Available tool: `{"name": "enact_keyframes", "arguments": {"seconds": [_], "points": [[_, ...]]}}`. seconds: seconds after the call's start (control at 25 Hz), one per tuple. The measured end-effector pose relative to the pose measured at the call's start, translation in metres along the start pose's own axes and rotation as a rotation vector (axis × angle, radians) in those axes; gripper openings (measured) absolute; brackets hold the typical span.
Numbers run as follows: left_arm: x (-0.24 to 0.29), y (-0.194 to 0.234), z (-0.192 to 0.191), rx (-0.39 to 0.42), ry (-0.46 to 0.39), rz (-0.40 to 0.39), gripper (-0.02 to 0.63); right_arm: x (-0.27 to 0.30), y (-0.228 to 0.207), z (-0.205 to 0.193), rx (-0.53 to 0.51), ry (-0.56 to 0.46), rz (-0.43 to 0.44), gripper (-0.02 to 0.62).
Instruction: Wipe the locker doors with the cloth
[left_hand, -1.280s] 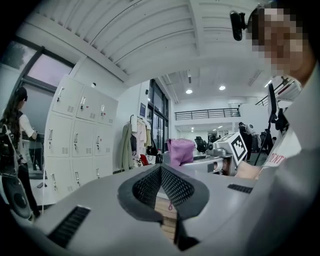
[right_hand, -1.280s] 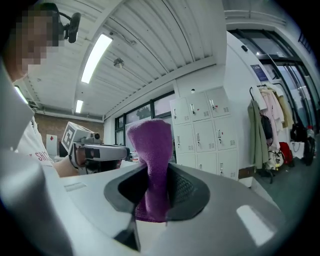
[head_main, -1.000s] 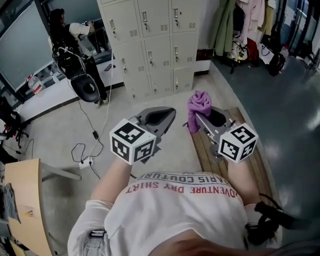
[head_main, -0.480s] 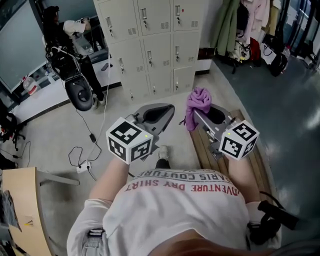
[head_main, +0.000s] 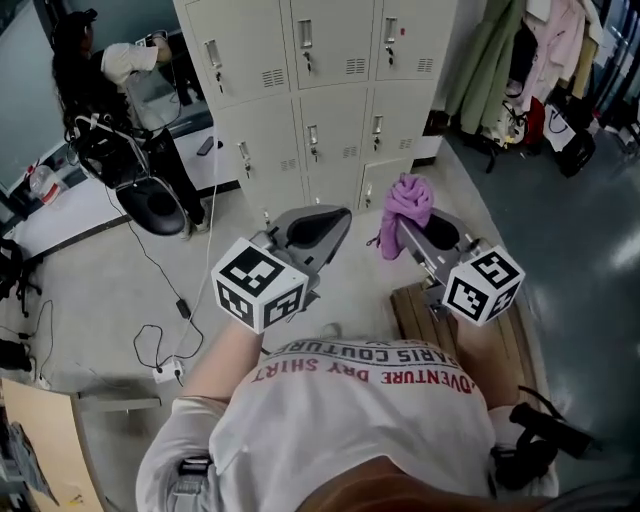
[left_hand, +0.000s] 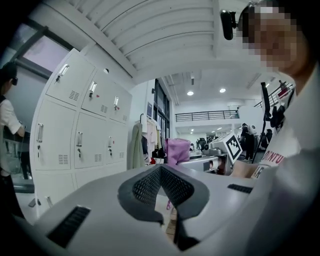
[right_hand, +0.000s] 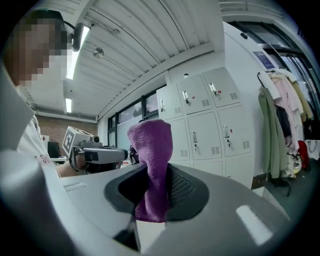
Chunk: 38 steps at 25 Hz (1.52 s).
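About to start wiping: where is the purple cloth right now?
The purple cloth is clamped in the right claw, right of centre in the head view, raised before the lockers, beside the left claw.

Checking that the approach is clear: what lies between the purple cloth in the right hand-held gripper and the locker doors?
Only bare floor. The head view shows nothing standing between the cloth and the locker doors.
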<state>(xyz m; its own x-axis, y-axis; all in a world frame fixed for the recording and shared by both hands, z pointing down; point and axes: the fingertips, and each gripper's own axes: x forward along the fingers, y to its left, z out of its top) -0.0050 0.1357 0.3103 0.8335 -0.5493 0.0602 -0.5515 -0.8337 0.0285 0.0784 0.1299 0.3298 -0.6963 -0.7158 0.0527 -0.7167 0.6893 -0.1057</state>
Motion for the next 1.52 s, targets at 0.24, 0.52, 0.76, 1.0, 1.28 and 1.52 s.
{"name": "enact_keyframes", "arguments": {"seconds": [0.24,0.52,0.76,1.0,1.28,1.52], "points": [[0.044,0.156,0.026,0.026,0.019,0.036,0.0,0.15,-0.063,0.039,0.046,-0.049,0.051,0.08],[0.061,0.252,0.052,0.007,0.005,0.07,0.0,0.23,-0.107,0.082,-0.036,-0.05,-0.001,0.081],[0.073,0.298,0.065,-0.009,-0.015,0.111,0.0,0.274,-0.13,0.105,-0.04,-0.083,0.042,0.08],[0.104,0.337,0.065,-0.002,-0.001,0.156,0.0,0.316,-0.171,0.109,-0.049,-0.095,0.074,0.08],[0.149,0.397,0.064,-0.025,-0.018,0.208,0.0,0.367,-0.229,0.098,-0.035,-0.058,0.09,0.081],[0.178,0.43,0.06,-0.049,-0.011,0.212,0.0,0.401,-0.262,0.098,-0.03,-0.041,0.101,0.08]]}}
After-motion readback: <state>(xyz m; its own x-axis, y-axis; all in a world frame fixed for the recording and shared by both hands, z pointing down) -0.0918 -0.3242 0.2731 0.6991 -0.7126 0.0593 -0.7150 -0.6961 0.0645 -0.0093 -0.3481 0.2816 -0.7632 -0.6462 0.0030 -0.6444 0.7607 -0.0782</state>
